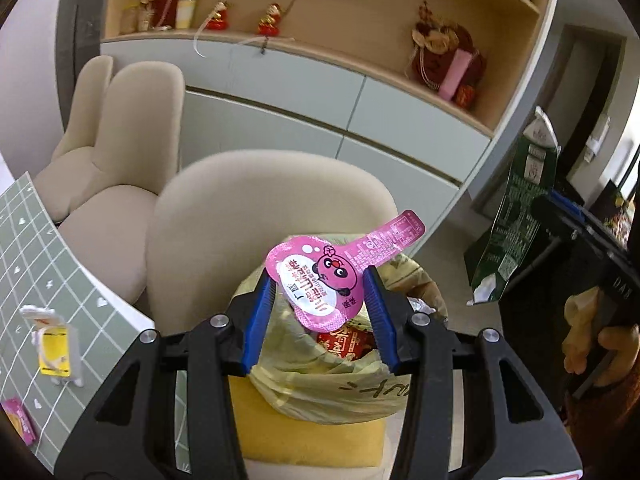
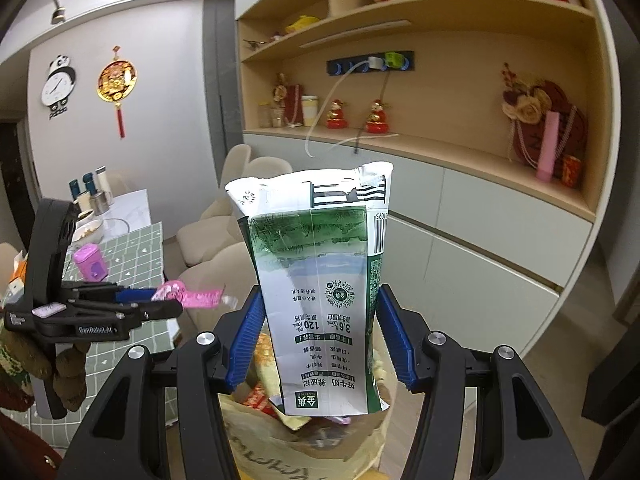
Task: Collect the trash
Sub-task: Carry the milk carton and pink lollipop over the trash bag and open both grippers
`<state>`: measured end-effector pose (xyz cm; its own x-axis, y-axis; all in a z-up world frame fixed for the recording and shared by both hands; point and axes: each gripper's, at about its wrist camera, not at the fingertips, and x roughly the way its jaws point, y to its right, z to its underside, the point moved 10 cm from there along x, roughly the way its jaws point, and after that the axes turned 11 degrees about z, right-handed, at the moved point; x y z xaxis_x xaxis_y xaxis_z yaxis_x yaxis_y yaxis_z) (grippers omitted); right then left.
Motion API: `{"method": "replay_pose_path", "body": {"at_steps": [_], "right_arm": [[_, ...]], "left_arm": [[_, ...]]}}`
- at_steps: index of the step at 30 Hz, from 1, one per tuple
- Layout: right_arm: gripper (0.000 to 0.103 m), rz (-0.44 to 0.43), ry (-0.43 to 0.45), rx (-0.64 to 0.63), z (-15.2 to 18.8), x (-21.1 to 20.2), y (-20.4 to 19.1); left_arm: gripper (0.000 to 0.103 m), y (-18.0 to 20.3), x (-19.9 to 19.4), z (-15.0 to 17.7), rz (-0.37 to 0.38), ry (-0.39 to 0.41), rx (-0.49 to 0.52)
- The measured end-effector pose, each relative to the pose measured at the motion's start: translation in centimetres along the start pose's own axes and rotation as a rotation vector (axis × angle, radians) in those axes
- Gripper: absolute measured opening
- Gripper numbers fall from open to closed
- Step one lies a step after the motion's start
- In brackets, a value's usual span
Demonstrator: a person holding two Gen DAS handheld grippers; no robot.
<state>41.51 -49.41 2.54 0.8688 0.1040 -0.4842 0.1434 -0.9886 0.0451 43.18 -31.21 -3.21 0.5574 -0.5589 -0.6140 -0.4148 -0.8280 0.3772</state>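
Observation:
My left gripper (image 1: 320, 292) is shut on a pink snack wrapper (image 1: 328, 280) with a cartoon face and holds it over a yellow trash bag (image 1: 320, 384) holding red packets. My right gripper (image 2: 320, 320) is shut on a green and white milk carton (image 2: 320, 292), held upright above the same bag (image 2: 304, 440). The carton (image 1: 516, 216) and the right gripper also show at the right of the left wrist view. The left gripper (image 2: 168, 300) with the pink wrapper (image 2: 192, 296) shows at the left of the right wrist view.
The bag sits on a yellow stool (image 1: 304, 432) beside a table with a green checked cloth (image 1: 36, 256) carrying small packets (image 1: 56, 352). Beige chairs (image 1: 240, 224) stand behind it. A shelf unit (image 2: 440, 120) with ornaments lines the wall.

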Motion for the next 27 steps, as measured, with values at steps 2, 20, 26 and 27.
{"method": "replay_pose_path", "body": {"at_steps": [2,20,26,27], "right_arm": [[0.054,0.009,-0.004,0.015,0.1,0.4,1.0],[0.054,-0.034,-0.069,0.066,2.5,4.2,2.0],[0.054,-0.083,-0.09,0.011,2.9,6.9,-1.9],[0.054,-0.083,-0.095,-0.001,3.3,7.4,-2.6]], "left_arm": [[0.043,0.5,1.6,0.3,0.005,-0.034,0.008],[0.054,0.5,6.3,2.4,0.009,-0.126,-0.013],[0.055,-1.7,2.2,2.9,-0.057,-0.065,-0.063],[0.055,-2.0,1.6,3.0,-0.062,-0.057,-0.075]]}}
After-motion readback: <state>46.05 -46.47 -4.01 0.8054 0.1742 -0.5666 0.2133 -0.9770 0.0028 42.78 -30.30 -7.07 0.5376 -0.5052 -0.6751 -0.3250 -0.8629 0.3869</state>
